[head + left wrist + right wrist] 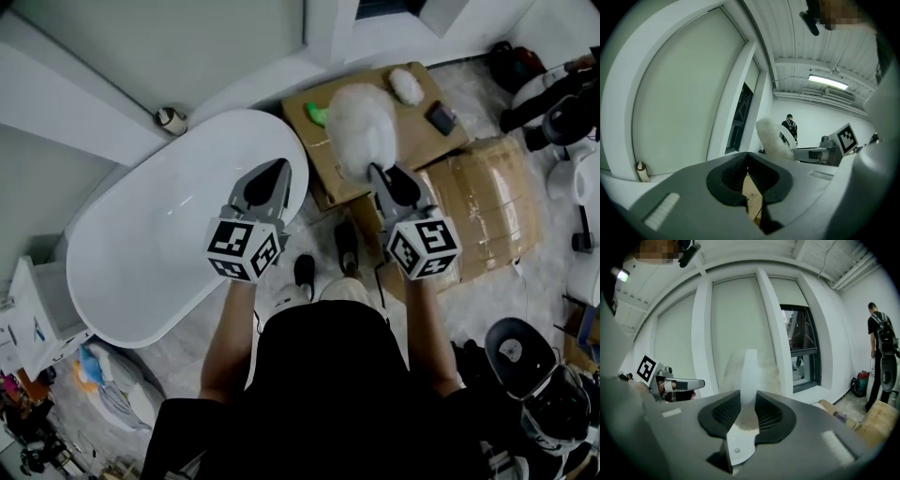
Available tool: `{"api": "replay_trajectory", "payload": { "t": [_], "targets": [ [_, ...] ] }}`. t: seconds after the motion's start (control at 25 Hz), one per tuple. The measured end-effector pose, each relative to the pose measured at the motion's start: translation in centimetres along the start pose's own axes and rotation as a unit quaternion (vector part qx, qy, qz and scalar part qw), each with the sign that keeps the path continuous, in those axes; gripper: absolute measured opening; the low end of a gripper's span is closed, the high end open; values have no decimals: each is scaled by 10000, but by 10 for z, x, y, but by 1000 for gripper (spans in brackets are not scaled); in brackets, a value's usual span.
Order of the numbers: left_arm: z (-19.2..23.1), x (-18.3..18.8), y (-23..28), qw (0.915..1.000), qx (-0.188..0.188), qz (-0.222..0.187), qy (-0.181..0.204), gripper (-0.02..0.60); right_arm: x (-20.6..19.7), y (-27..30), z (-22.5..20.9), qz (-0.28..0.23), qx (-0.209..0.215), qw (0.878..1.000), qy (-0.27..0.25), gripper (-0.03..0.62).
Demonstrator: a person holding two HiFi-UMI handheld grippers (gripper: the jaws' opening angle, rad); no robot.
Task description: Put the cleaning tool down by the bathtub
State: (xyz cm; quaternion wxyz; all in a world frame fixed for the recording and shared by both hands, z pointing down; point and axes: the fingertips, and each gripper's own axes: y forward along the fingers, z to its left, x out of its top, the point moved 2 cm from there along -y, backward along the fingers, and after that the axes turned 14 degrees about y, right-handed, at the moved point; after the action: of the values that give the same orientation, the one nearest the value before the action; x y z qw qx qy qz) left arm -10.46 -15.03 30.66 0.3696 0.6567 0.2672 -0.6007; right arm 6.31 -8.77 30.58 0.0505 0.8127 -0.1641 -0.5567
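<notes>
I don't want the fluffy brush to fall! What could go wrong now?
1. The right gripper pinches only the thin handle of the cleaning tool, and the fluffy head sticks out beyond the jaws, so it might tip or slip out.
2. The cardboard box beside the bathtub already holds a green item, a white pad and a dark object. Setting the tool there could knock them.
3. Released too far left, it could land inside the bathtub, not beside it.

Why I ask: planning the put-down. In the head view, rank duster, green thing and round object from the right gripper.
1. Duster: in the right gripper.
2. Green thing: on the box, leftward.
3. Round object: far left, past tub.
</notes>
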Motion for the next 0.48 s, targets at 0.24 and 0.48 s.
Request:
{"api": "replay_trajectory", "payload": {
  "t": [0.24, 0.48],
  "targets": [
    [6, 2, 25, 9990, 436, 98, -48, -3, 1, 34, -29, 325, 321, 9990, -16, 100],
    [8, 6, 47, 9965, 808, 187, -39, -3, 3, 63, -58, 620, 619, 9961, -105, 100]
  ]
}}
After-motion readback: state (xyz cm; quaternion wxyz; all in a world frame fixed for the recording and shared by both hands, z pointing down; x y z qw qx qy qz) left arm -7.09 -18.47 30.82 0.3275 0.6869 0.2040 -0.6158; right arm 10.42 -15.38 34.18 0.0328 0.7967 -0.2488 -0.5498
